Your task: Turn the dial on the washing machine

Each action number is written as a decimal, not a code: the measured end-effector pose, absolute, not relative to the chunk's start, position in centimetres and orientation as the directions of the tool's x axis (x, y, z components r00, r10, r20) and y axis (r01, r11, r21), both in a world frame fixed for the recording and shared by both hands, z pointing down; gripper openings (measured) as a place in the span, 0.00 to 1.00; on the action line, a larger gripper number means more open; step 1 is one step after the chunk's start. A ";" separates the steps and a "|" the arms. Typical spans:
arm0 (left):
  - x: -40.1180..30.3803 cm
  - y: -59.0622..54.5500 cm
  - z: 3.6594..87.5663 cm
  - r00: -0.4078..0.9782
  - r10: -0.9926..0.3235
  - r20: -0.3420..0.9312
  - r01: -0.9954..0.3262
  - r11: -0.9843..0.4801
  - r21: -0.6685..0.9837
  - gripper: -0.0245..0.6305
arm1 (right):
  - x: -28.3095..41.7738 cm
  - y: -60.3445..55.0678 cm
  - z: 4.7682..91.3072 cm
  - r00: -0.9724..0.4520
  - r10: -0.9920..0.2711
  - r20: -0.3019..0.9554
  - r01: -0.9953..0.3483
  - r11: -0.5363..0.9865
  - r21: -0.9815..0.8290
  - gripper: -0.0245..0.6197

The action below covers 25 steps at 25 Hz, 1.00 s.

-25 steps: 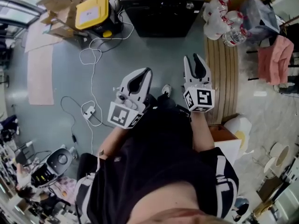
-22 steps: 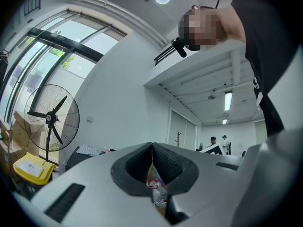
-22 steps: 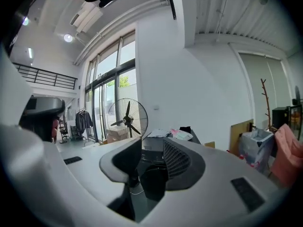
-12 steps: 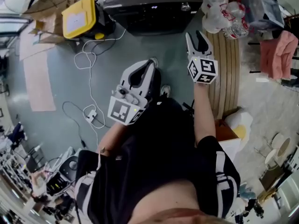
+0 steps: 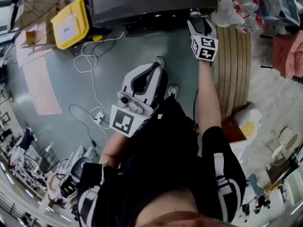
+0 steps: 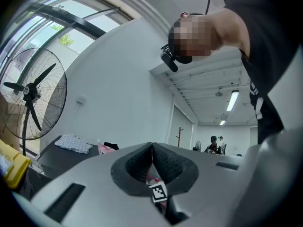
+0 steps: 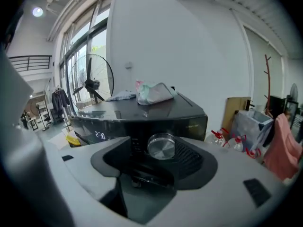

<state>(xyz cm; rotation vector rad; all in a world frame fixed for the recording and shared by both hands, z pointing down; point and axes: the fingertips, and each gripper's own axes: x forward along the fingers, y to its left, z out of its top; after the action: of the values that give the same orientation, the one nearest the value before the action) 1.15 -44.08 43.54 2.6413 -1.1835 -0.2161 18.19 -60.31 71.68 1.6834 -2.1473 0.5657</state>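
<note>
The black washing machine [image 5: 151,4] stands at the top of the head view. In the right gripper view its front [image 7: 142,119] fills the middle, with a lit display [image 7: 99,135] and a round silver dial [image 7: 161,146]. My right gripper [image 5: 199,21] is stretched out to the panel. Its jaws are opening, and the dial sits between them [image 7: 157,150] without the pads pressing on it. My left gripper [image 5: 158,65] hangs lower, near the person's body. Its jaws are shut with nothing in them [image 6: 152,148], and they point upward.
A yellow box [image 5: 71,22] lies left of the machine, with a white cable [image 5: 94,65] and a power strip [image 5: 98,117] on the floor. A slatted wooden bench [image 5: 232,70], bagged bottles [image 5: 236,13] and a pink cloth [image 5: 289,51] are at the right. A cloth bundle [image 7: 154,92] lies on the machine.
My right gripper has moved forward from beside the body to the machine's dial, and its jaws have spread. The left gripper stayed low and shut.
</note>
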 end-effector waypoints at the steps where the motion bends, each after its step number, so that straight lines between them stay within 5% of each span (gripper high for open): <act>1: 1.2 -44.9 44.5 0.664 -0.747 -0.032 -0.712 -0.644 0.279 0.07 | 18.5 -61.5 73.1 -0.212 -0.829 0.517 -0.976 0.204 -0.073 0.51; 11: 0.2 -47.7 50.2 0.681 -0.732 0.010 -0.699 -0.646 0.306 0.07 | 18.6 -66.1 79.2 -0.158 -0.828 0.538 -0.979 0.204 0.027 0.52; 17: -0.2 -47.6 51.1 0.680 -0.733 0.012 -0.696 -0.641 0.323 0.07 | 19.2 -66.0 79.6 -0.280 -0.820 0.500 -0.935 0.115 -0.335 0.50; 25: -0.2 -47.7 51.2 0.683 -0.730 0.014 -0.692 -0.641 0.333 0.07 | 19.3 -66.2 79.5 -0.306 -0.824 0.477 -0.894 0.076 -0.442 0.50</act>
<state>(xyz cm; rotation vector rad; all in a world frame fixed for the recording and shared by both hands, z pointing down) -0.24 -47.69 51.24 2.5854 -1.1250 -0.1744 19.29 -66.19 79.54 1.7860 -2.2275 1.0441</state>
